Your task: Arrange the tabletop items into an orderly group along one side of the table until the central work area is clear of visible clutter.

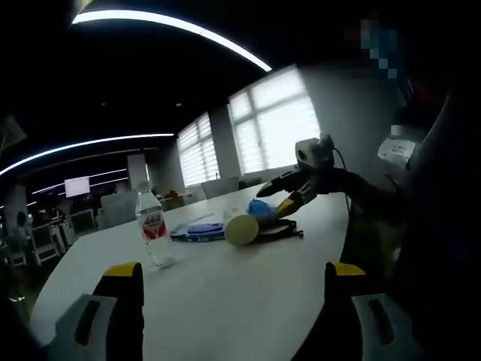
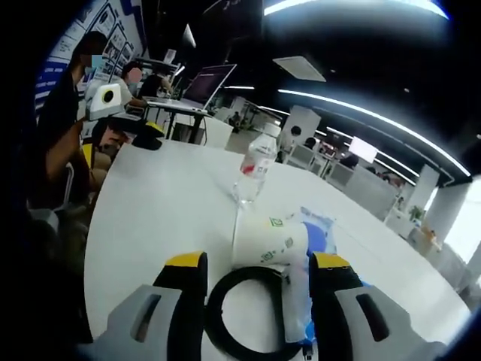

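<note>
Upright clear water bottle (image 1: 152, 226), toppled paper cup (image 1: 241, 228) beside black cable loop (image 2: 248, 312) and blue packet (image 2: 322, 229).

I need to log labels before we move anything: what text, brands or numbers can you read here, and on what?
None can be read.
water bottle: red label, print too blurred to read.
paper cup: small green marks, too small to read.
wall posters: blurred.
distant screen: glare only.

Dim open office; bright blinded windows (image 1: 263, 128); ceiling light strips (image 1: 173, 26) (curved); desks (image 2: 176, 109) beyond.
</note>
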A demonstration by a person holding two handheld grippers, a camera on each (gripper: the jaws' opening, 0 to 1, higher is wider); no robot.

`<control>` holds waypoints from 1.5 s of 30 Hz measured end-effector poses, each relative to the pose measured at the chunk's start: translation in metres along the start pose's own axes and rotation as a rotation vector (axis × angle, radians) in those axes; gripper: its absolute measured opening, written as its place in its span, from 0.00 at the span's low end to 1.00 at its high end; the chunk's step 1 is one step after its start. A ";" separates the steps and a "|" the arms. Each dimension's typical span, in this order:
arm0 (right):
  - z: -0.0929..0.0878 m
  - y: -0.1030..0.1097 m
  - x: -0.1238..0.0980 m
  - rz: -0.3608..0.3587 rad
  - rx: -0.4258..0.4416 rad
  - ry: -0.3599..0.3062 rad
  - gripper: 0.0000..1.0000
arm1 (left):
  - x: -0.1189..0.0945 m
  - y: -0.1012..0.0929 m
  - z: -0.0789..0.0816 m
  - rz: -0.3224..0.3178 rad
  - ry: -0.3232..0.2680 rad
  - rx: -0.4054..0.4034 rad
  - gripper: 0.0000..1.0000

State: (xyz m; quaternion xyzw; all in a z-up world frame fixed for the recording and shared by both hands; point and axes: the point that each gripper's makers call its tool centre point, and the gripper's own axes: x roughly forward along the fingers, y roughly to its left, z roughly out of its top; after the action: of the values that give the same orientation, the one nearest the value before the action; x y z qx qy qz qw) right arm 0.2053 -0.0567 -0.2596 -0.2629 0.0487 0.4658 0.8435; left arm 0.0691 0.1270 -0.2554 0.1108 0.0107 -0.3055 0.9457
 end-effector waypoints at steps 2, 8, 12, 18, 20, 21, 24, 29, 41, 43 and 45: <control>0.000 -0.001 0.002 -0.005 0.000 0.002 0.51 | 0.000 0.000 0.000 -0.001 -0.002 -0.001 1.00; 0.000 -0.003 0.009 -0.035 -0.024 0.010 0.52 | 0.000 -0.001 -0.001 -0.002 -0.001 0.003 1.00; 0.002 0.001 0.011 -0.021 -0.017 0.001 0.52 | 0.001 -0.002 -0.002 -0.005 -0.001 0.001 1.00; 0.004 0.009 0.021 -0.012 -0.021 -0.007 0.52 | -0.001 -0.002 -0.007 -0.004 0.007 -0.001 1.00; 0.004 0.009 0.024 -0.022 -0.033 -0.007 0.52 | -0.001 -0.002 -0.008 -0.002 0.010 0.000 1.00; 0.004 0.009 0.026 -0.024 -0.036 -0.003 0.52 | -0.002 -0.002 -0.007 -0.001 0.009 -0.001 1.00; 0.003 0.010 0.029 -0.022 -0.038 0.001 0.52 | -0.003 0.000 -0.006 0.003 0.005 -0.002 1.00; 0.000 0.007 0.033 -0.038 -0.037 0.009 0.52 | -0.003 0.002 -0.008 0.007 0.005 -0.008 1.00; -0.006 -0.002 0.034 -0.077 -0.061 0.030 0.38 | -0.004 0.000 -0.012 0.005 0.015 -0.011 1.00; -0.008 -0.003 0.034 -0.075 -0.059 0.035 0.35 | -0.004 -0.001 -0.012 0.001 0.014 -0.010 1.00; -0.009 -0.004 0.034 -0.080 -0.059 0.041 0.32 | -0.004 -0.001 -0.013 0.001 0.017 -0.011 1.00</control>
State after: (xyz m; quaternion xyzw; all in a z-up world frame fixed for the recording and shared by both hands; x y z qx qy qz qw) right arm 0.2289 -0.0373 -0.2768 -0.2990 0.0413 0.4274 0.8522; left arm 0.0657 0.1311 -0.2675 0.1083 0.0203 -0.3042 0.9462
